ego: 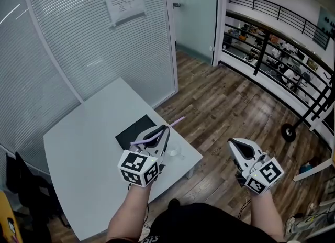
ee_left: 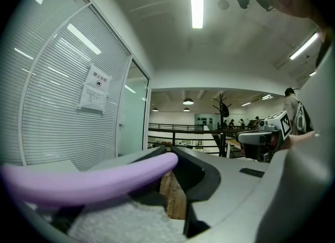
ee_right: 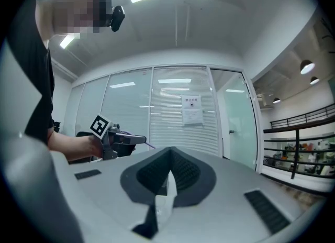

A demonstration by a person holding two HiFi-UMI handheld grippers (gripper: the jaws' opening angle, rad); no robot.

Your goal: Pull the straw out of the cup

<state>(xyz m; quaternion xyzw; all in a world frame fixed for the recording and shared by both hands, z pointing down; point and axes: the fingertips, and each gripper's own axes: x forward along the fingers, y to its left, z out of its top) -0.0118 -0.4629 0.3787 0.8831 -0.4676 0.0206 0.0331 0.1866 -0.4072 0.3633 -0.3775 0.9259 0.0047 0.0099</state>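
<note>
My left gripper (ego: 165, 131) is over the near right part of the grey table (ego: 84, 153), shut on a purple straw (ego: 175, 121). The straw lies slantwise across its jaws and sticks out at both sides. In the left gripper view the straw (ee_left: 89, 181) crosses the jaws from the left, clear of any cup. A faint clear cup (ego: 175, 152) seems to stand on the table just right of that gripper. My right gripper (ego: 234, 143) hangs over the wooden floor to the right of the table, jaws together, with nothing seen between them (ee_right: 169, 155).
A black mat (ego: 135, 132) lies on the table behind the left gripper. A glass wall with blinds (ego: 94, 32) stands behind the table. A black railing (ego: 272, 37) runs at the back right, and a round black stand base (ego: 288, 132) sits on the floor.
</note>
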